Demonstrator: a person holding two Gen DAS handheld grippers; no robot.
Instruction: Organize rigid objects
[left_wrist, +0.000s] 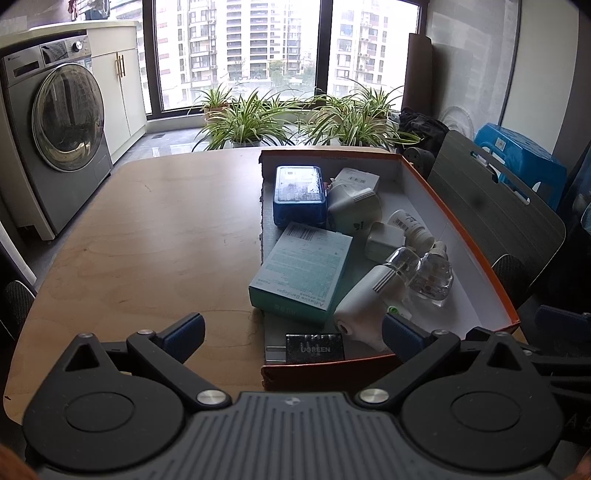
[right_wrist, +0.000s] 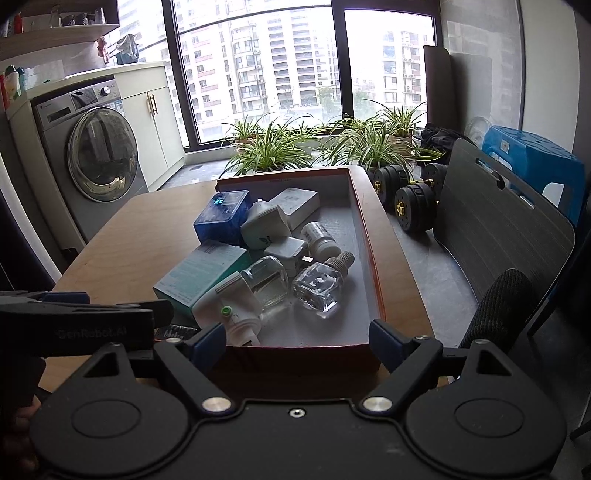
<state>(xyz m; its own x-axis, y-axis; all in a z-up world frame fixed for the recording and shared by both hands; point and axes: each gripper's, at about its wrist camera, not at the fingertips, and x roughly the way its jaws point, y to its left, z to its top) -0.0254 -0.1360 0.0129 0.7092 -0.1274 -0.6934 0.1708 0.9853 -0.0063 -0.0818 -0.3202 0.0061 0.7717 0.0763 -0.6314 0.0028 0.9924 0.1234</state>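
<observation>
An orange-rimmed cardboard box (left_wrist: 476, 254) (right_wrist: 373, 258) sits on the wooden table (left_wrist: 155, 229) (right_wrist: 122, 232). It holds a blue case (left_wrist: 300, 195) (right_wrist: 221, 218), a teal bandage carton (left_wrist: 303, 273) (right_wrist: 201, 273), white plug-in units (left_wrist: 365, 299) (right_wrist: 229, 310), a clear glass bottle (left_wrist: 432, 277) (right_wrist: 317, 284), a white pill bottle (right_wrist: 319, 238) and a dark UGREEN charger (left_wrist: 314, 349). My left gripper (left_wrist: 293, 332) is open at the box's near end, holding nothing. My right gripper (right_wrist: 297, 338) is open too, straddling the near wall. The left gripper also shows at the left of the right wrist view.
A washing machine (left_wrist: 55, 118) (right_wrist: 96, 147) stands at the left. Potted plants (left_wrist: 288, 122) (right_wrist: 317, 144) line the window. A dark chair back (left_wrist: 495, 206) (right_wrist: 506, 229), dumbbells (right_wrist: 410, 195) and a blue stool (left_wrist: 524, 158) are to the right.
</observation>
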